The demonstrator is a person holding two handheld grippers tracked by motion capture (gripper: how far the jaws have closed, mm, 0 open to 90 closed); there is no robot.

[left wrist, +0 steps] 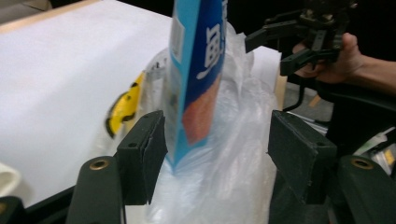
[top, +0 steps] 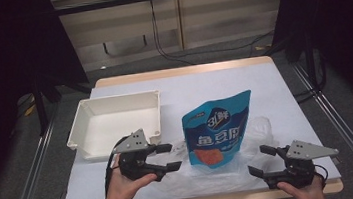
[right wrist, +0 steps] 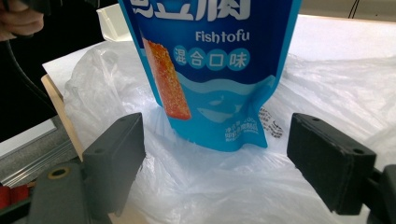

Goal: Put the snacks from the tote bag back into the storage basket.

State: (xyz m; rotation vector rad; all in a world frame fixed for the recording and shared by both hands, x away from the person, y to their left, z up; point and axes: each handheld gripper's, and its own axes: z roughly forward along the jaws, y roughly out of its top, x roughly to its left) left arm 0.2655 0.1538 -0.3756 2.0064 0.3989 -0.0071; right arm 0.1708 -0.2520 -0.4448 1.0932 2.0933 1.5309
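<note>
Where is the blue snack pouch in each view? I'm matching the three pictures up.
High view: the pouch stands upright at table centre, between the two grippers.
Left gripper view: the pouch is seen edge-on, top centre, above the open jaws.
Right gripper view: the pouch faces the camera, top centre, with "Fishtofu" readable.
Shared landmark: the clear plastic bag under it.

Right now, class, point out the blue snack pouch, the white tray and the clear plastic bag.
blue snack pouch point(top: 217, 130), high view, middle of its front face.
white tray point(top: 116, 122), high view, bare floor inside.
clear plastic bag point(right wrist: 210, 182), right gripper view, crumpled film before the pouch.
</note>
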